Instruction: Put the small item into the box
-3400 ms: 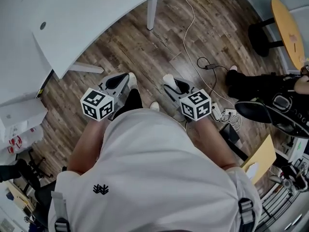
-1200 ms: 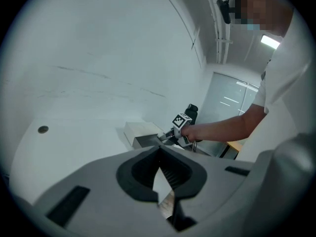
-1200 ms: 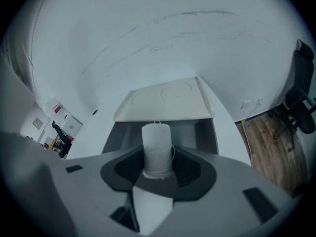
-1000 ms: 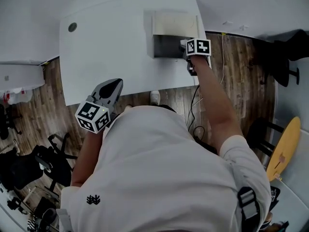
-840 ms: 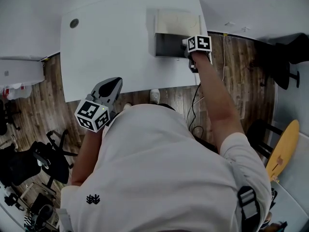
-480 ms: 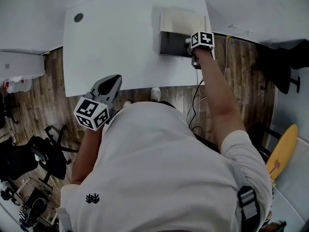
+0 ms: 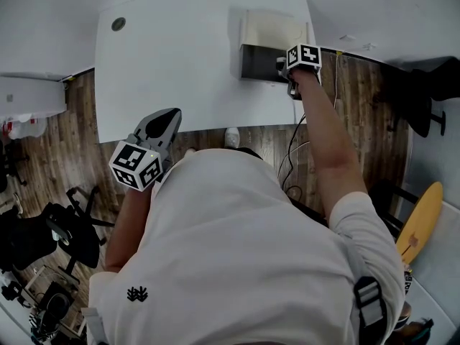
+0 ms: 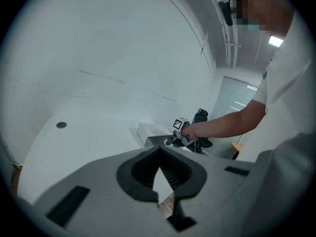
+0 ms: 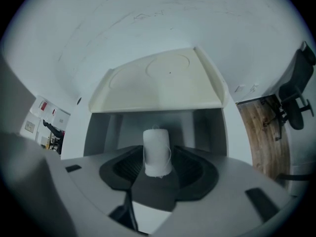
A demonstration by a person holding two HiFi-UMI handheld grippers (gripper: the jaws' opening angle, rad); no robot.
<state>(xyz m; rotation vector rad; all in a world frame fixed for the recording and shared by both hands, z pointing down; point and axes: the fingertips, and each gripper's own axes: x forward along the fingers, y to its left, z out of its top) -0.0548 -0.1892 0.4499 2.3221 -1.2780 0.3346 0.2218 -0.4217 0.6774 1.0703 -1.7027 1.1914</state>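
A small white spool of thread (image 9: 157, 143) stands upright between the jaws of my right gripper (image 9: 157, 151), which points steeply down. Those jaws have just been opening and now stand wide, not pressing on the spool. Below it is the grey inside of the box (image 9: 123, 127), with the cream lid (image 9: 163, 78) folded back. The head view shows my right gripper (image 7: 284, 66) over the box (image 7: 260, 62) at the table's far right. My left gripper (image 7: 166, 116) hangs near the table's front edge, its jaws (image 8: 159, 150) meeting at the tips with nothing in them.
The white table (image 7: 172, 49) has a round cable hole (image 7: 118, 24) at its far left. Wooden floor lies around it, with a cable (image 7: 295, 149) on the right, a dark office chair (image 7: 57, 236) at lower left and a yellow round tabletop (image 7: 420, 221) at far right.
In the earliest frame both grippers hung over the floor beside the table. Since then the right one has reached out to the box. Over the last second neither arm has visibly shifted.
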